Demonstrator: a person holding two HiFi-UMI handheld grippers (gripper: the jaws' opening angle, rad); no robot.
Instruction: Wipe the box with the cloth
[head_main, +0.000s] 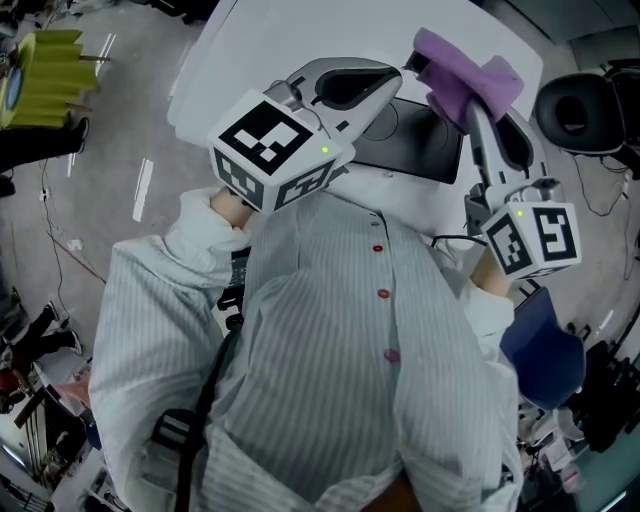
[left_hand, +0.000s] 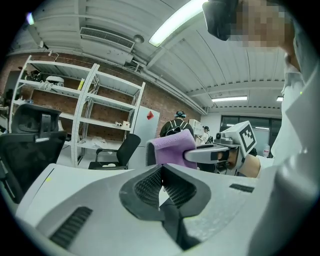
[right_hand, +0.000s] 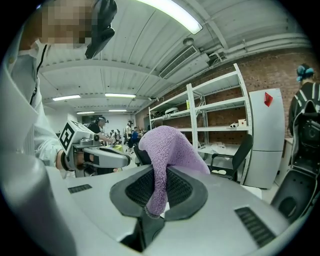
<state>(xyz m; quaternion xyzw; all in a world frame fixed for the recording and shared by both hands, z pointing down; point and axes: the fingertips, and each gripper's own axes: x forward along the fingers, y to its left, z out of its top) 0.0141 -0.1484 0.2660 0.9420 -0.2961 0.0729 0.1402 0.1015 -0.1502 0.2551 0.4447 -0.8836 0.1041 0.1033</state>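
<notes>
A purple cloth (head_main: 466, 76) hangs from my right gripper (head_main: 468, 100), whose jaws are shut on it; the right gripper view shows the cloth (right_hand: 167, 150) draped over the pads. My left gripper (head_main: 398, 76) is shut with nothing between its pads (left_hand: 150, 186). Both grippers are raised in front of the person's chest, above a dark flat box (head_main: 415, 148) on the white table (head_main: 260, 40). The left gripper view catches the cloth (left_hand: 172, 147) and the right gripper (left_hand: 212, 155) just to its right. The box does not show in either gripper view.
A yellow object (head_main: 45, 75) lies on the floor at far left. A black chair (head_main: 580, 110) stands right of the table, with a blue item (head_main: 545, 350) by the person's right side. White shelving (left_hand: 80, 115) and office chairs (left_hand: 117, 152) fill the room behind.
</notes>
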